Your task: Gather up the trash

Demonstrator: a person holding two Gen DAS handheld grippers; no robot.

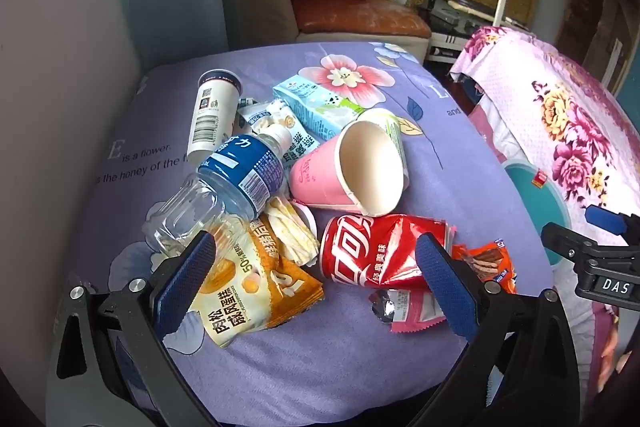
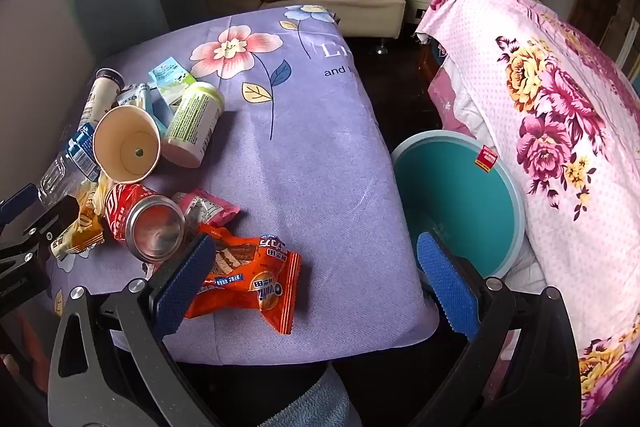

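Observation:
Trash lies in a pile on the purple flowered cloth [image 1: 280, 367]: a crushed red cola can [image 1: 380, 251], a pink paper cup [image 1: 344, 171], a clear water bottle [image 1: 224, 191], a yellow snack wrapper [image 1: 248, 291], a pink wrapper [image 1: 412, 311] and an orange Ovaltine wrapper [image 2: 244, 275]. My left gripper [image 1: 312, 259] is open, hovering above the can and yellow wrapper. My right gripper [image 2: 312, 267] is open and empty, over the cloth's near right edge, its left finger above the orange wrapper. A teal bin [image 2: 460, 199] stands on the floor to the right.
A white cylindrical can [image 1: 214, 115], a milk carton [image 1: 316, 107] and a green-white tub [image 2: 194, 125] lie at the back of the pile. A bed with a pink flowered quilt [image 2: 560, 115] is to the right. A sofa [image 1: 352, 15] stands behind.

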